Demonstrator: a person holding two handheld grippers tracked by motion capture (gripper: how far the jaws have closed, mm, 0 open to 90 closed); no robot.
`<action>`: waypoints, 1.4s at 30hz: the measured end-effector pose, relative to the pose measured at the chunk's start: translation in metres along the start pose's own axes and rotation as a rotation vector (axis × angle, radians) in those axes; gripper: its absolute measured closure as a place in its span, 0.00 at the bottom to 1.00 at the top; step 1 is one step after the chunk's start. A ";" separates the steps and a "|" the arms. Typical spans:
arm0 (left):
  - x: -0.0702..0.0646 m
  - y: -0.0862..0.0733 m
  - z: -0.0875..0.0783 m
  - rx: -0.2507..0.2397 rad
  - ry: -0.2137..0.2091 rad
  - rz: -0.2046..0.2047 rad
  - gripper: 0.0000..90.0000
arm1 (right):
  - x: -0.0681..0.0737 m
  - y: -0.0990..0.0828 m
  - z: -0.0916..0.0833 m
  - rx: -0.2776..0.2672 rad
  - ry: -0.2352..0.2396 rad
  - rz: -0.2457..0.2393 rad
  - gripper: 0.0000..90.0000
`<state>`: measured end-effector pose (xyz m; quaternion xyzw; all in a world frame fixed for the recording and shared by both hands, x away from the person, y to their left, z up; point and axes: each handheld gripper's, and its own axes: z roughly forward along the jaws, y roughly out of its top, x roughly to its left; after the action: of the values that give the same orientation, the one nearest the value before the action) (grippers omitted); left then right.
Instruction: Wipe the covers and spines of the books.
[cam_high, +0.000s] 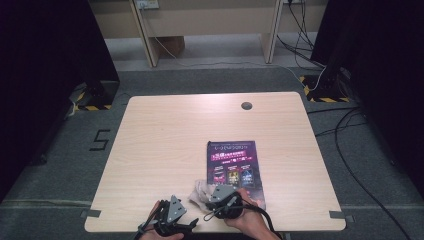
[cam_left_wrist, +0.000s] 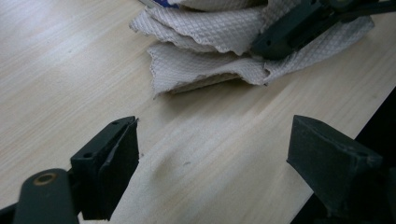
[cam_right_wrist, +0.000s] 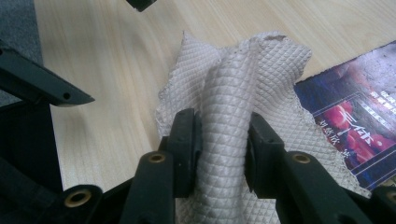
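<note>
The pale wood-grain bench (cam_high: 165, 150) carries a dark glossy printed leaflet with magenta lettering (cam_high: 235, 170) at lower centre-right of the high view. A crumpled off-white paper towel with a quilted diamond emboss (cam_high: 200, 192) lies at the leaflet's lower left corner, partly overlapping it, near the bench's front edge.

The towel looks light, soft and limp, prone to tearing if dragged and not slippery. A bunched ridge is judged the soundest place to hold it, since a single layer at the edge could rip.

The right hand-held gripper (cam_right_wrist: 224, 149) is clenched on such a ridge: in the right gripper view an upright fold of towel (cam_right_wrist: 233, 107) stands at centre frame, pinched between both pads.

The left hand-held gripper (cam_left_wrist: 212, 156) is released, its jaws wide apart over bare bench. In the left gripper view the towel (cam_left_wrist: 205, 46) lies in the upper centre, apart from those jaws.
</note>
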<state>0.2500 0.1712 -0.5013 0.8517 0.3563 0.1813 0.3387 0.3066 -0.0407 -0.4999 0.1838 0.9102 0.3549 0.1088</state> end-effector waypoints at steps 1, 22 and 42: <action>0.000 0.000 0.000 0.000 0.000 0.001 0.18 | -0.001 0.000 0.000 -0.008 -0.003 -0.017 0.75; 0.000 0.000 0.000 -0.002 0.000 0.001 0.18 | -0.059 -0.032 -0.031 0.047 -0.122 0.115 0.73; 0.000 0.000 0.000 0.000 -0.001 0.003 0.18 | -0.024 -0.028 -0.027 0.020 0.014 0.079 0.73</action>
<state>0.2497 0.1711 -0.5011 0.8523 0.3550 0.1814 0.3386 0.3122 -0.0852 -0.4980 0.2179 0.9065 0.3510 0.0864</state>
